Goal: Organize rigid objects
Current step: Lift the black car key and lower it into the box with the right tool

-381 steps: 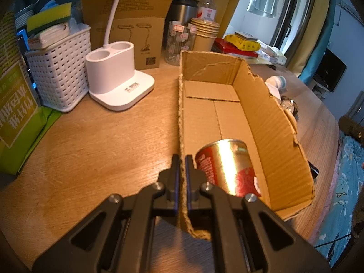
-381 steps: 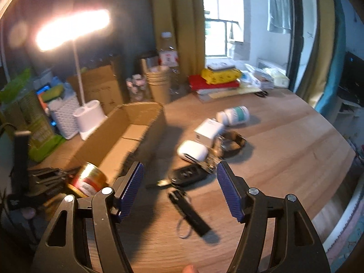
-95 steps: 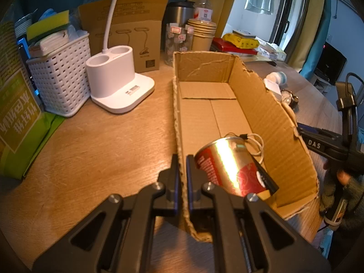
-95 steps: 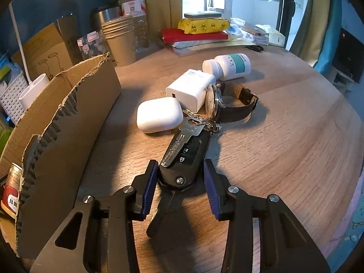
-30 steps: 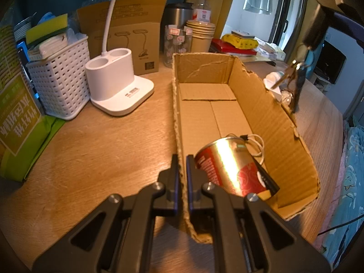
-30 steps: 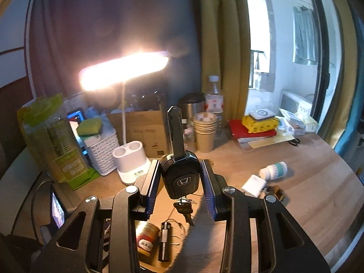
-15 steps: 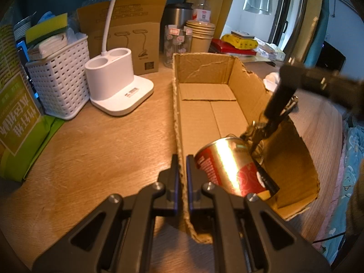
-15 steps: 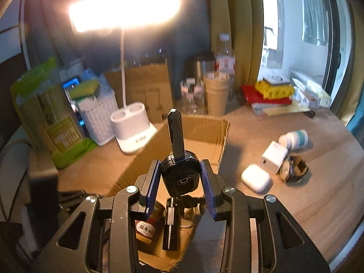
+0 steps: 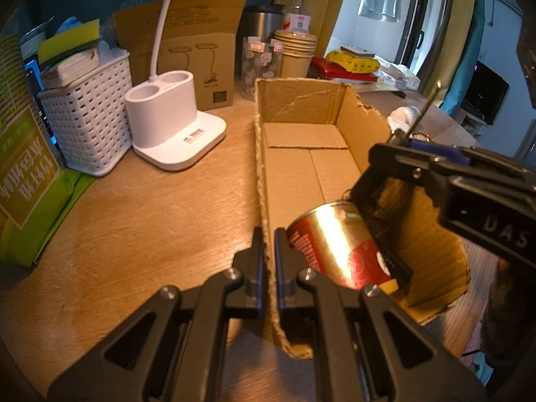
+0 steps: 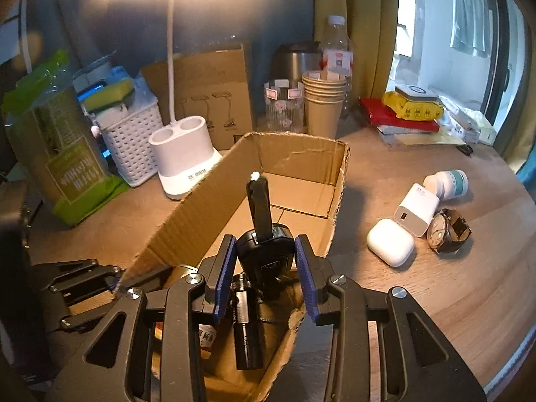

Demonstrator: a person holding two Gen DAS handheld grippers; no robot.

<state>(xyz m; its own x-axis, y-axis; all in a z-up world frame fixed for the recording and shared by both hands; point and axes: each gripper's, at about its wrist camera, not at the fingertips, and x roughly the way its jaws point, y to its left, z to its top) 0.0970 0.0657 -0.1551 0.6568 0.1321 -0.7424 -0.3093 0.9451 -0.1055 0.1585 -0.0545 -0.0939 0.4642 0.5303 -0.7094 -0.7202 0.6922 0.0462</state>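
My left gripper [image 9: 268, 263] is shut on the left wall of the open cardboard box [image 9: 301, 107], near its front corner. A red and gold can [image 9: 335, 244] lies inside at that end, beside a black flashlight [image 10: 246, 328]. My right gripper [image 10: 264, 268] is shut on a black car key [image 10: 259, 201], blade pointing up, and hangs low over the box's near end above the flashlight. In the left wrist view the right gripper [image 9: 390, 149] reaches in over the right wall. A white earbuds case [image 10: 390, 246], charger [image 10: 417, 209], watch [image 10: 447, 229] and pill bottle [image 10: 449, 182] lie on the table to the right.
Left of the box stand a white lamp base [image 9: 171, 124], a white basket [image 9: 87, 124] and a green pack [image 9: 23, 181]. Behind it are a carton [image 9: 187, 50], a glass [image 10: 283, 107], stacked paper cups [image 10: 323, 100], a bottle and books. The round table's edge [image 10: 516, 335] curves at right.
My right gripper has come down with the car key from high above the table to just over the box's near end. The left gripper and the box have stayed put.
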